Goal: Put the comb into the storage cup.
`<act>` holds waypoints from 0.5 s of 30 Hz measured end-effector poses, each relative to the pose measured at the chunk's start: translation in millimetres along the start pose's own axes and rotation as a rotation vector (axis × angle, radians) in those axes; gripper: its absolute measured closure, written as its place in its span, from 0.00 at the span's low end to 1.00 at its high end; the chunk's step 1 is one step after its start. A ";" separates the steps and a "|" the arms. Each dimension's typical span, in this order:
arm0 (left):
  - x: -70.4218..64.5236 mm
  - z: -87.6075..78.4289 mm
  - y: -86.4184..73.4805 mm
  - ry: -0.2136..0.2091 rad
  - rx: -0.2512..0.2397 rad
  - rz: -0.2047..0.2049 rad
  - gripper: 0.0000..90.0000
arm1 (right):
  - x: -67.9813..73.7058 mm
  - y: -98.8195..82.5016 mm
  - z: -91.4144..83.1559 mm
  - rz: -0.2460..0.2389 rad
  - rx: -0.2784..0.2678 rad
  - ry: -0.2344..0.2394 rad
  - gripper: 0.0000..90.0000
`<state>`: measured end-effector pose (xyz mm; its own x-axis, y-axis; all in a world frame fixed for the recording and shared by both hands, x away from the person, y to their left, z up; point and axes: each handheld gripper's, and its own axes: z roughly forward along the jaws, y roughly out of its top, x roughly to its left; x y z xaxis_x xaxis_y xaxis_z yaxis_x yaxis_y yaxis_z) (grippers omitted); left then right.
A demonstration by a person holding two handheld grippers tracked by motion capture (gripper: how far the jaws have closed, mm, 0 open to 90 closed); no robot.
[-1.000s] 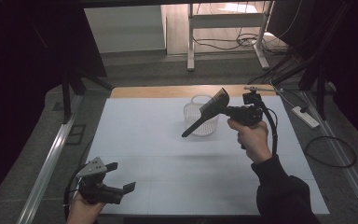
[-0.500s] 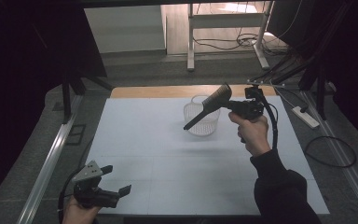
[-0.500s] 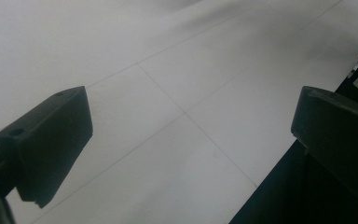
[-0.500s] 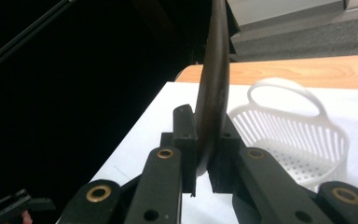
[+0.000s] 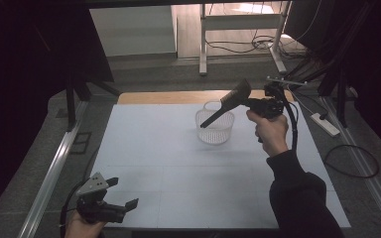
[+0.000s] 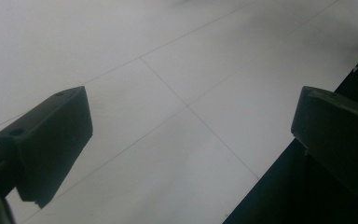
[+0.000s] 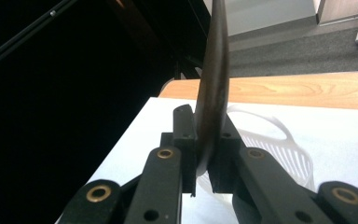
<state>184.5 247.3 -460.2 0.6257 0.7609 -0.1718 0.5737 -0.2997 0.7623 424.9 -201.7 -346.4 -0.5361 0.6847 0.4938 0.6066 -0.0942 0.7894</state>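
Observation:
My right gripper (image 5: pixel 246 102) is shut on the broad end of a dark brown spatula (image 5: pixel 222 107), held in the air above the far middle of the table. The spatula's thin handle slants down and to the left over a white slotted basket (image 5: pixel 215 133) on the white mat. In the right gripper view the jaws (image 7: pixel 205 140) pinch the spatula's blade (image 7: pixel 213 70) edge-on, with the basket (image 7: pixel 279 145) just behind. My left gripper (image 5: pixel 123 192) hovers at the near left corner of the mat. It is open, with nothing between its jaws (image 6: pixel 191 100).
A white mat (image 5: pixel 158 163) covers the table, with a strip of bare wood (image 5: pixel 168 97) at the far edge. Metal rails run along both sides. A power strip (image 5: pixel 326 124) and cables lie on the floor to the right.
The right hand has lifted the spatula a little, up and away, still over the basket. The left gripper has drifted slightly toward the near edge.

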 end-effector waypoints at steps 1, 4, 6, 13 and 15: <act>-0.2 0.0 0.0 0.001 0.000 0.001 0.00 | -0.8 1.0 0.5 0.003 -0.002 -0.003 0.93; -0.7 -0.1 -0.1 0.002 0.004 -0.002 0.00 | -3.3 4.0 2.2 0.001 -0.008 -0.018 0.93; -0.8 -0.3 -0.1 0.002 0.005 -0.001 0.00 | -4.9 5.7 3.3 0.000 -0.011 -0.028 0.93; -0.4 1.4 0.5 -0.001 0.020 -0.002 0.00 | -11.3 6.4 9.6 -0.007 -0.009 -0.061 0.93; -0.3 2.3 1.0 -0.001 0.029 -0.002 0.00 | -13.0 5.8 12.1 -0.009 -0.006 -0.068 0.93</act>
<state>186.1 245.5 -460.9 0.6246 0.7613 -0.1741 0.5902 -0.3142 0.7436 442.4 -202.4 -352.6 -0.5003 0.7328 0.4613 0.5983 -0.0926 0.7959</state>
